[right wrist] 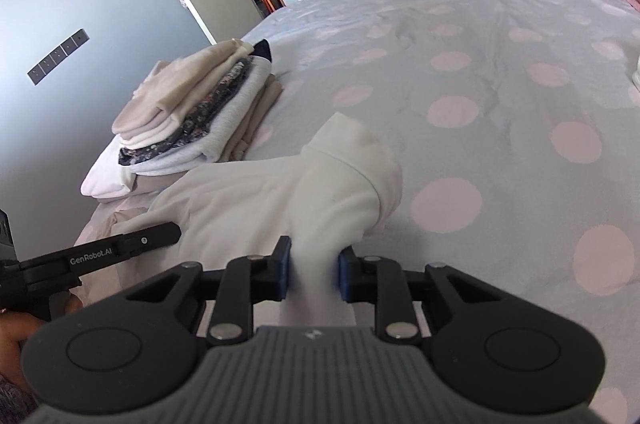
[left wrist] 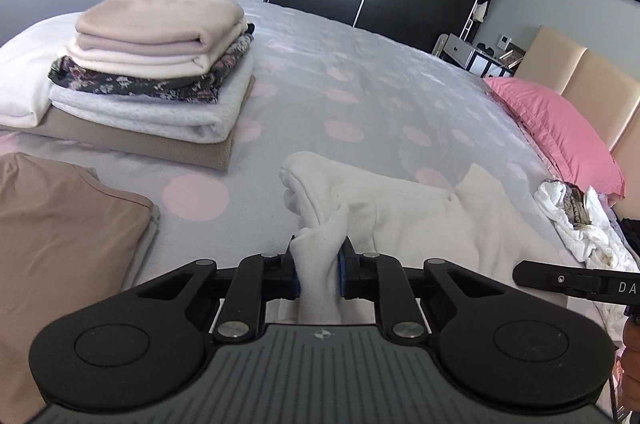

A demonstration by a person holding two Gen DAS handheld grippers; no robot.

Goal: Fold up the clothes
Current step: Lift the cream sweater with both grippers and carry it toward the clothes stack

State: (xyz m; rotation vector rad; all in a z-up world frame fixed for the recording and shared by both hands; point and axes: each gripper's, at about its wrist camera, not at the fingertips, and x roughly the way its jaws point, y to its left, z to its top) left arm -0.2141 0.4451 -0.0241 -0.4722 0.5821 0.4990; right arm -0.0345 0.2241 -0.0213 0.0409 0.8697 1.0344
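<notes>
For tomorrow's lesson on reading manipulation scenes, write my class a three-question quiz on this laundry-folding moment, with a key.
1. True or false: the left claw is shut on the white fleece garment.
2. What does the right claw hold?
A. the pink pillow
B. the white fleece garment
C. nothing
3. Fill in: the stack of folded clothes rests on the grey bedspread with pink ____.

Key: 1 true, cloth is pinched between its blue pads; 2 B; 3 dots.
</notes>
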